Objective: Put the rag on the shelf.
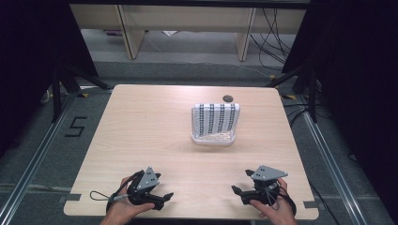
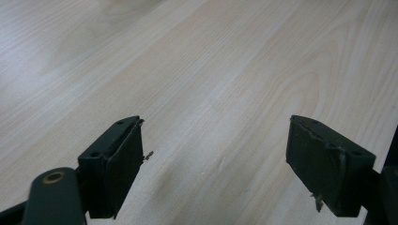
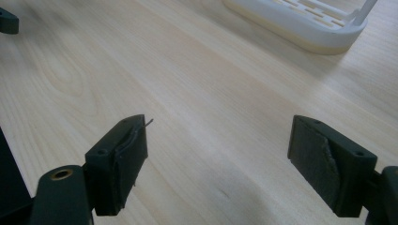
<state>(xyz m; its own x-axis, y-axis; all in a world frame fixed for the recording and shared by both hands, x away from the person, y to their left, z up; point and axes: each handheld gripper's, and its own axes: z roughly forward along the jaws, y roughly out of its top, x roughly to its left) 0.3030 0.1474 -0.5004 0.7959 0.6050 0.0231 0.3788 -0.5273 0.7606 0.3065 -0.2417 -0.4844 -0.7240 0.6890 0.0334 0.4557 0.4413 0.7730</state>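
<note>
- The left gripper (image 1: 165, 194) rests low over the near left part of the wooden table (image 1: 141, 131), held in the person's left hand (image 1: 123, 208); a grey three-cornered plate sits on top of it.
- In the left gripper view its two black jaws stand wide apart with only bare wood grain between them; nothing is held.
- The right gripper (image 1: 237, 191) sits at the near right part of the table, held in the person's right hand (image 1: 277, 210), and its jaws point toward the left gripper.
- In the right gripper view its jaws are likewise spread wide, with nothing between them but the tabletop.
- The white rack (image 1: 214, 123) stands near the middle of the table, a little toward the far side and well apart from both grippers. It has a slotted white base and an upright panel marked with dark rows.
- In the right gripper view the rack's base (image 3: 300, 21) lies at the upper right, ahead of the jaws.
- A small dark round spot (image 1: 228, 98) lies on the table just behind the rack.
</note>
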